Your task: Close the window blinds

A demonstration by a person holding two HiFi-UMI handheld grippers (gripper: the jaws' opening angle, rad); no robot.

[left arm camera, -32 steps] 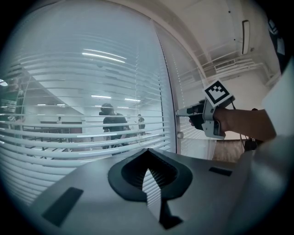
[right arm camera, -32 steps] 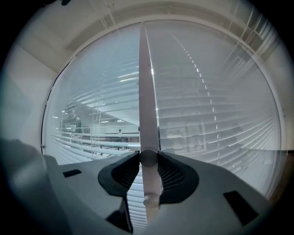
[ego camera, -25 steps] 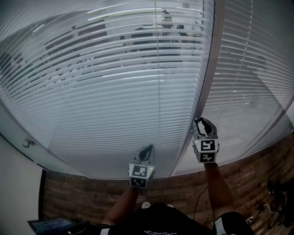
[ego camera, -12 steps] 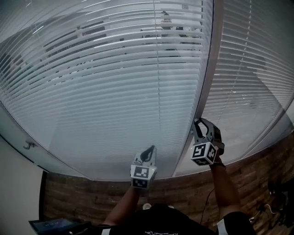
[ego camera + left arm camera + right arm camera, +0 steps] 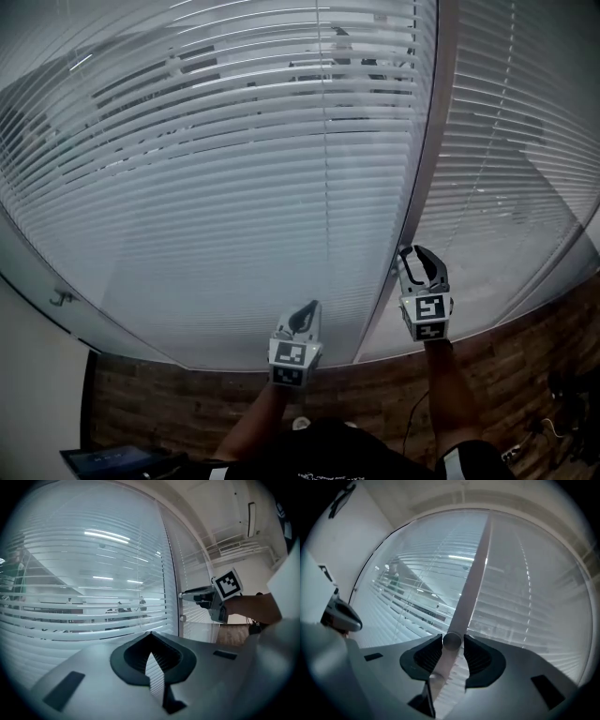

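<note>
Two white slatted blinds cover the window: a wide left blind and a right blind. Between them hangs a pale tilt wand, running along the window post. My right gripper points at the post, and its jaws are shut on the wand's round lower end, one pad on each side. My left gripper hangs lower and to the left in front of the left blind. It is shut and holds nothing. From the left gripper view the right gripper shows at the post.
A brick-patterned surface runs below the window. A white wall with a small hook stands at the left. A dark screen lies at the lower left. An air-conditioning unit hangs high on the far wall.
The dark gaps between the upper slats of the left blind have narrowed. The right gripper's marker cube tipped sideways and came back upright. Both hands stay in place.
</note>
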